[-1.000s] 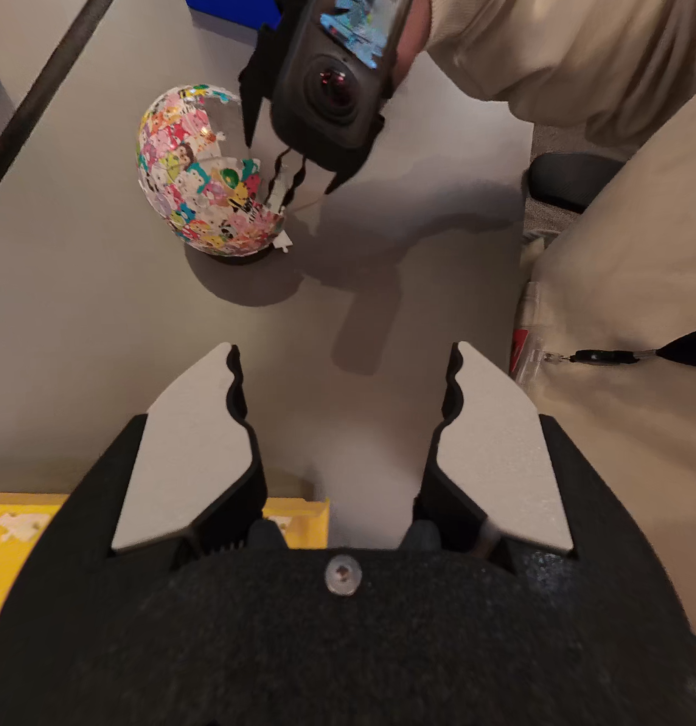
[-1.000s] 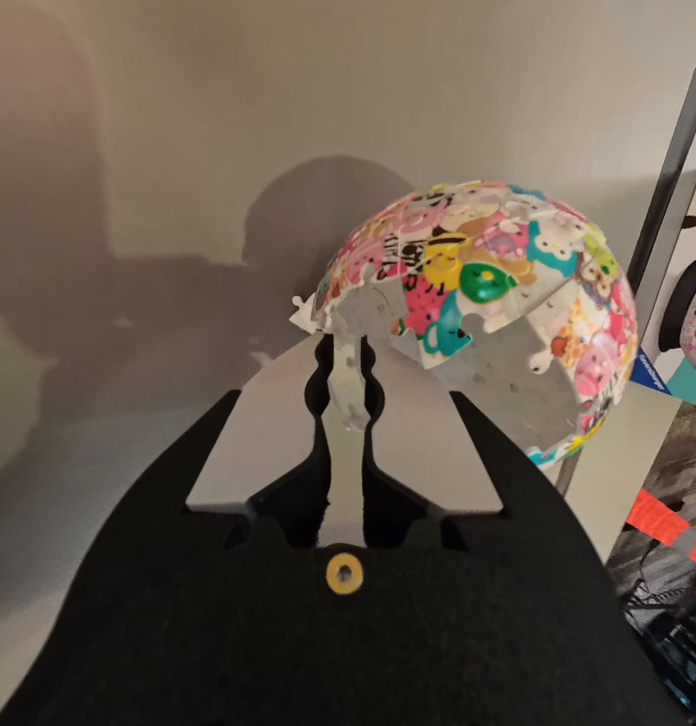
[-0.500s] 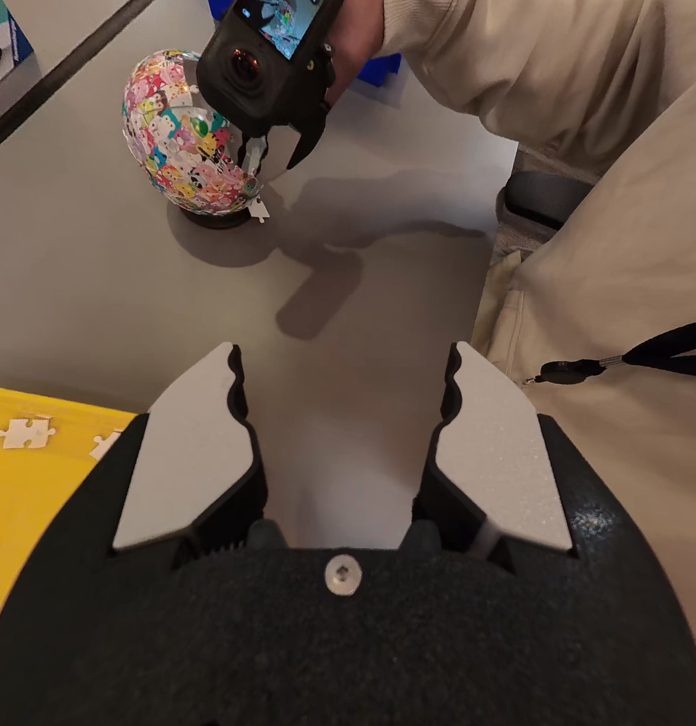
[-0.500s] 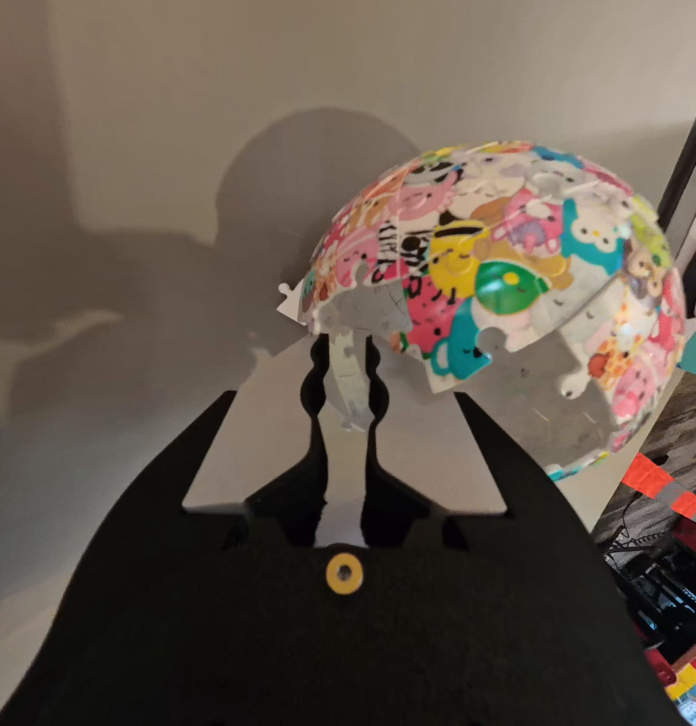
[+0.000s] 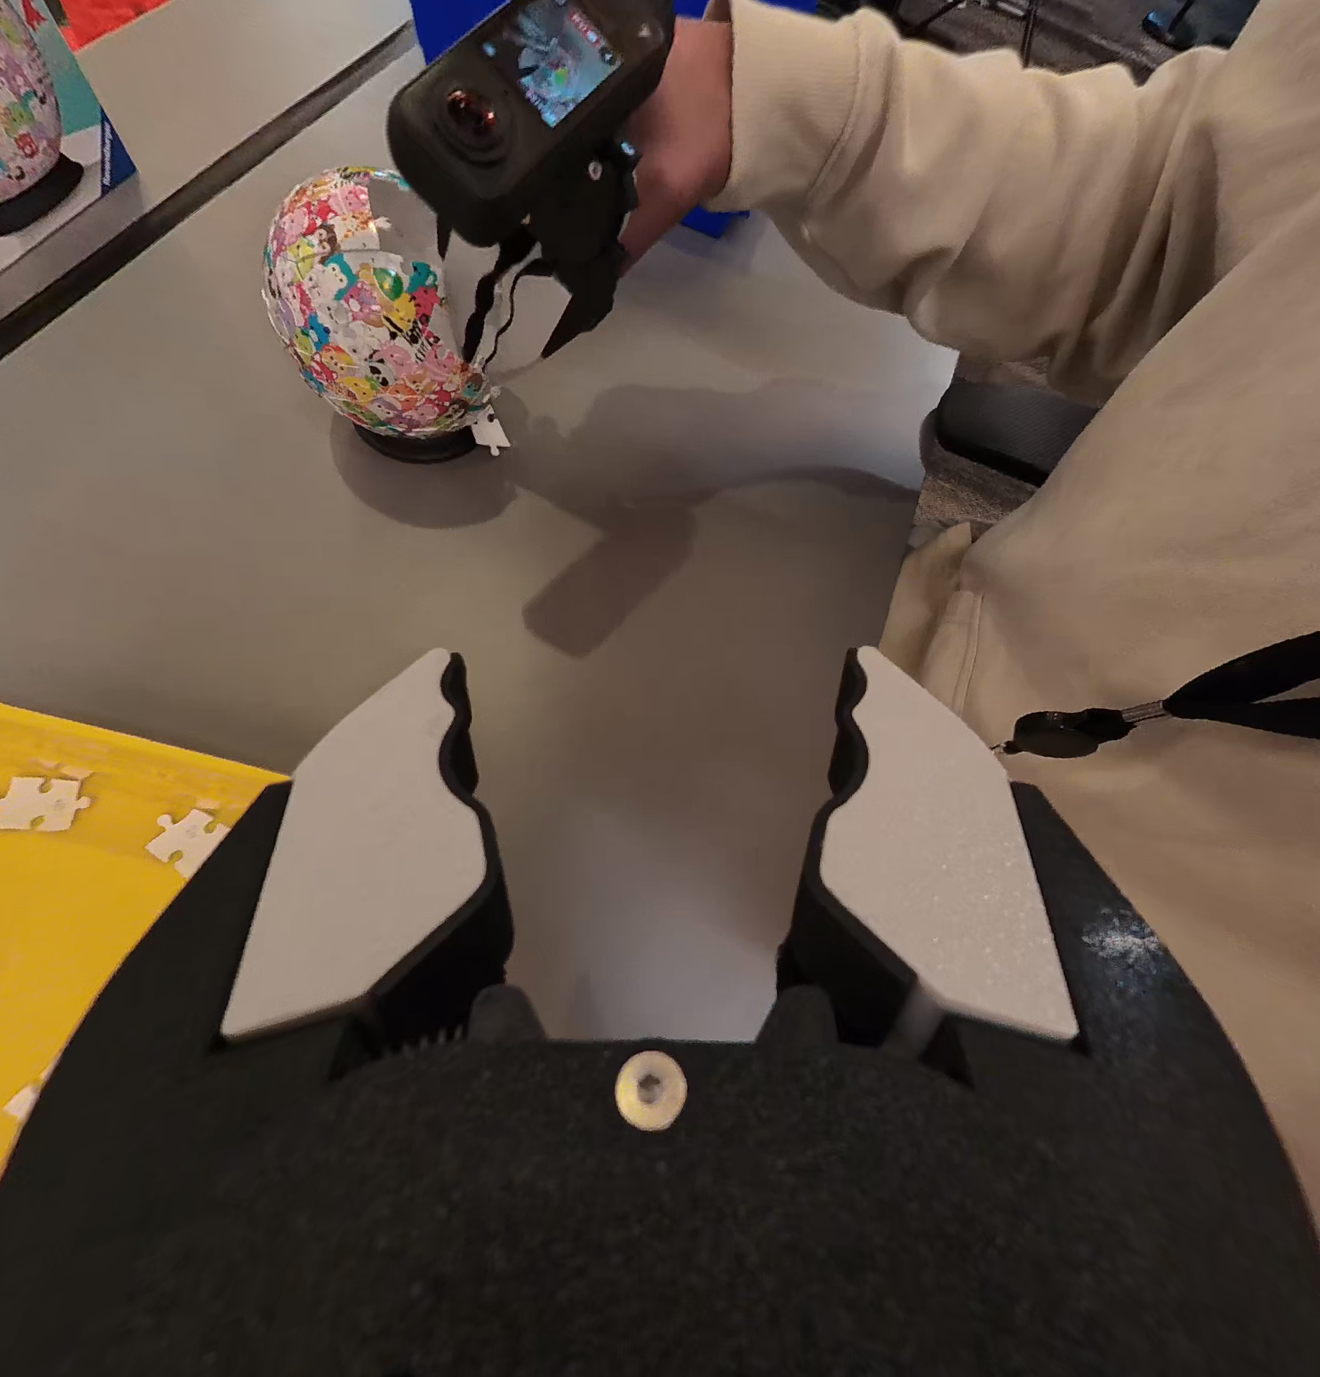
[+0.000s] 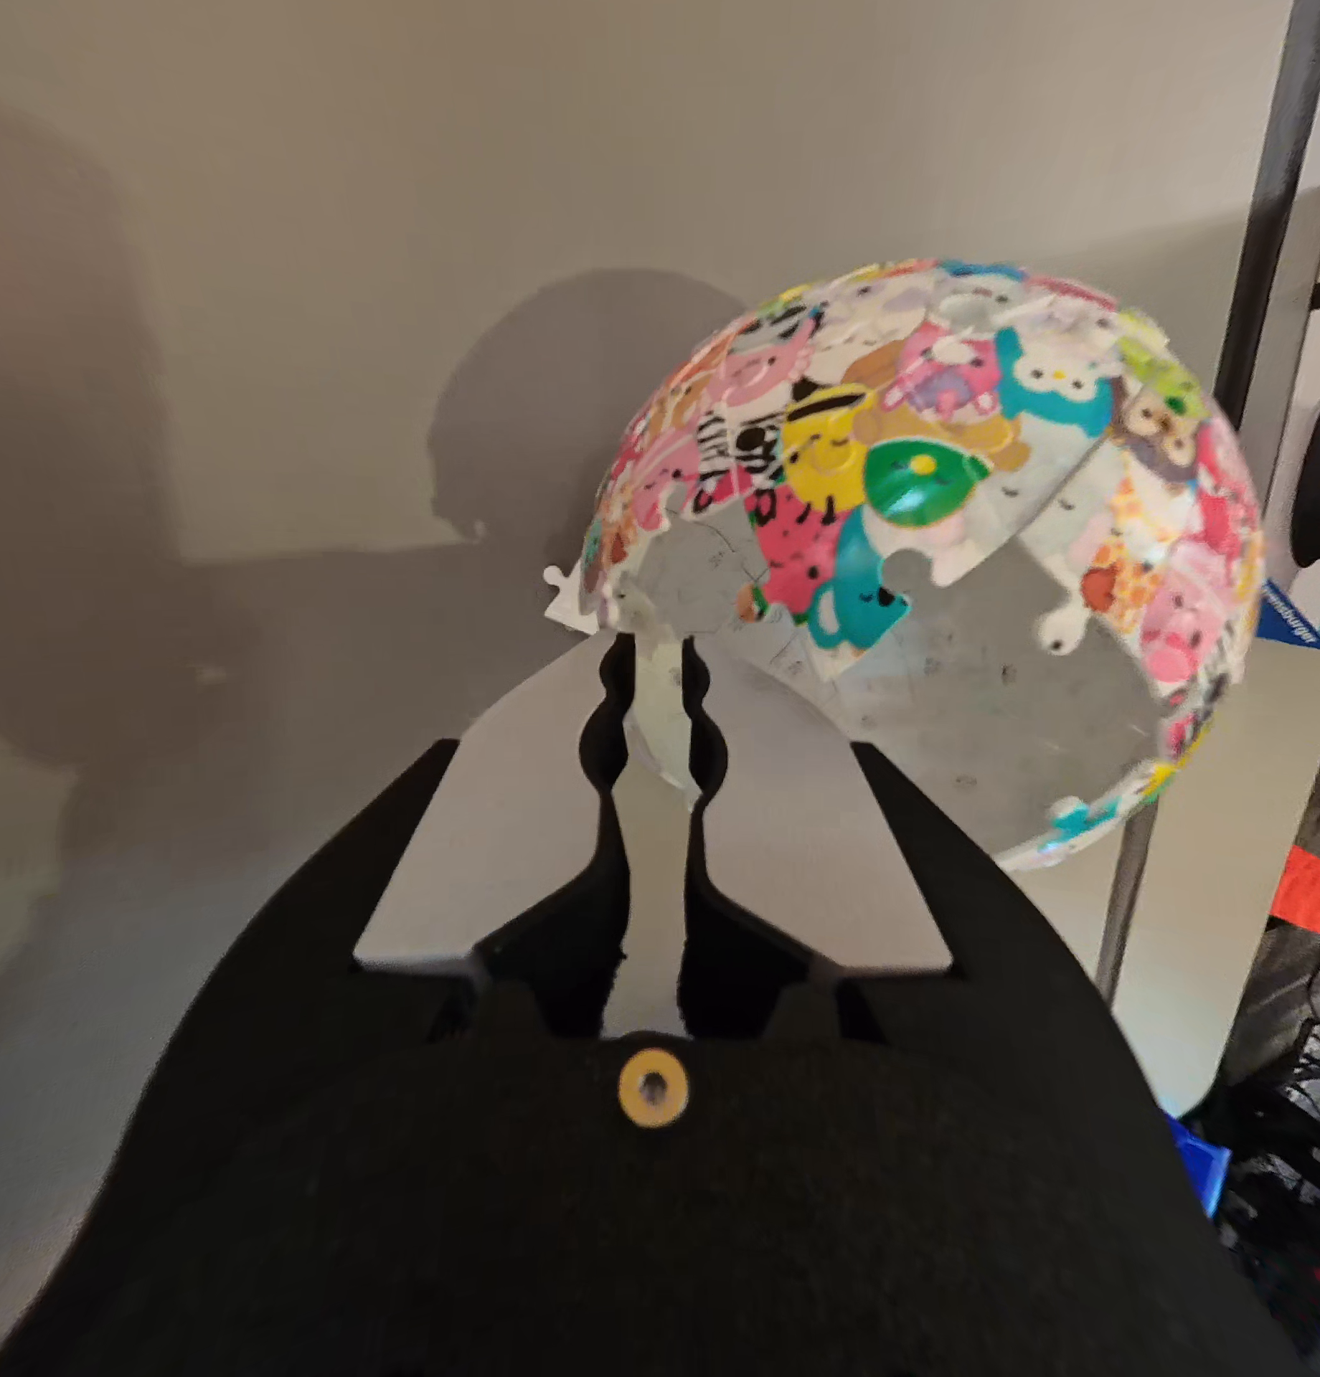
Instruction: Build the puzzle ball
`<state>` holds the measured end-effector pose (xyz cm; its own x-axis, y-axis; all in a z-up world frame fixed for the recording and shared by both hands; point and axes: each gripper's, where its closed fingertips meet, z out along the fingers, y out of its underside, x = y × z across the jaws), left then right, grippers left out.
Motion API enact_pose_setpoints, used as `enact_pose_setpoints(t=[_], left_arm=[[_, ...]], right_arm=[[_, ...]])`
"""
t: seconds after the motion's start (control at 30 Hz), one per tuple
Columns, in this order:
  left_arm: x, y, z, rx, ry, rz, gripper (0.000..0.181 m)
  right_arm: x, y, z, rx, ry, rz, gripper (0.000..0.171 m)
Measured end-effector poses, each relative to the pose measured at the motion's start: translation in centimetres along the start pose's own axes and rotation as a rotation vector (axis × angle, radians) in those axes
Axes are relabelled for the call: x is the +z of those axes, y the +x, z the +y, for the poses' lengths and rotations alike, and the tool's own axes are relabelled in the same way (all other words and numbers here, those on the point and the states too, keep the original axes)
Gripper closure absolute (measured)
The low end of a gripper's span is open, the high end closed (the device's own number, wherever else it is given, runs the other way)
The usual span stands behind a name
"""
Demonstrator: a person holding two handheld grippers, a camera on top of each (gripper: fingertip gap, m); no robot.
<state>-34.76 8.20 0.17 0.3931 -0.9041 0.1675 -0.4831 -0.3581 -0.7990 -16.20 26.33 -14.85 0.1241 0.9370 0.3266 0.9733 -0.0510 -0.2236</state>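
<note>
Warm, dim indoor light casts soft shadows across the grey tabletop [image 5: 158,581]; the puzzle ball [image 6: 940,521] glints with glare and slight blur, while wide-angle lenses bend lines near both frames' edges.

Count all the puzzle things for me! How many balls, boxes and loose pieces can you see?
Puzzle ball on its stand, part built: 1
Puzzle box at the far table edge: 1
Loose white pieces on the yellow tray: 2 clear ones
Piece held in the right gripper: 1
Total: 5
</note>
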Motion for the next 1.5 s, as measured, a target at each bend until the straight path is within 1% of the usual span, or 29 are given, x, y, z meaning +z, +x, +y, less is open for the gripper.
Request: enact_pose_setpoints(t=[0.33, 0.53, 0.63, 0.8, 1.13, 1.5], left_arm=[[-0.2, 0.4, -0.1, 0.000, 0.006, -0.013, 0.088], [0.0, 0.4, -0.3, 0.012, -0.002, -0.010, 0.089], [0.0, 0.4, -0.3, 0.015, -0.002, -0.011, 0.089], [-0.3, 0.4, -0.4, 0.013, 0.004, -0.014, 0.090], [0.1, 0.8, -0.3, 0.012, 0.006, -0.003, 0.093], [0.6, 1.1, -0.7, 0.018, 0.009, 0.005, 0.093]], right_arm=[[1.1, 0.3, 0.5, -0.007, -0.036, 0.006, 0.161], [1.7, 0.4, 1.0, -0.017, -0.062, 0.017, 0.158], [2.0, 0.3, 1.2, -0.029, -0.074, 0.020, 0.162], [1.5, 0.4, 0.9, -0.025, -0.045, 0.018, 0.167], [-0.4, -0.2, 0.5, -0.062, -0.004, 0.045, 0.169], [-0.4, 0.2, 1.3, -0.009, -0.014, 0.047, 0.168]])
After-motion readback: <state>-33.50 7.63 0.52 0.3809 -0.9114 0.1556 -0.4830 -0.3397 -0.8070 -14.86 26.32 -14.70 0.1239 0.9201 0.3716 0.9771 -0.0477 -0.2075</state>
